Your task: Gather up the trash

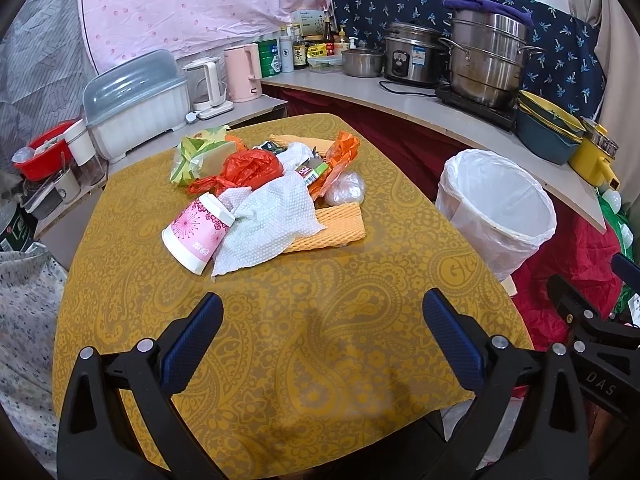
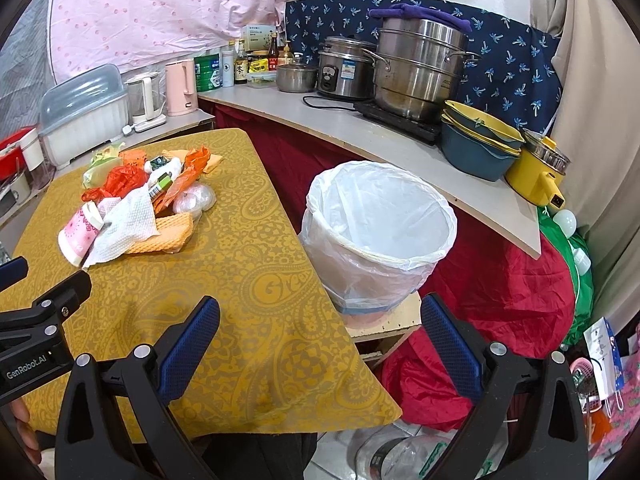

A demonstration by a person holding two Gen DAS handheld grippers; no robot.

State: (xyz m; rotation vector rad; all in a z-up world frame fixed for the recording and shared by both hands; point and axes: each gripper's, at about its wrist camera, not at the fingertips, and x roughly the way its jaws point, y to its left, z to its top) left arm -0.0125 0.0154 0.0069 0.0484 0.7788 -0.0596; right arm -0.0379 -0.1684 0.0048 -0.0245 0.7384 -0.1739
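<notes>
Nothing collected yet: trash pile (image 1: 260,192) lies on the table (image 1: 320,360); bin (image 2: 380,236), at 3 o'clock, looks empty. Left gripper (image 1: 322,344) and right gripper (image 2: 320,344): fingers apart, holding nothing.

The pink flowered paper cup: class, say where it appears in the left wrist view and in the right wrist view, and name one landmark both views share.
Left wrist view: the pink flowered paper cup lies on its side left of centre, at the near-left edge of the trash pile, against the white paper towel.
Right wrist view: the cup is at the far left, mid-height.
Shared landmark: the white-lined trash bin, beside the table's right edge.
</notes>
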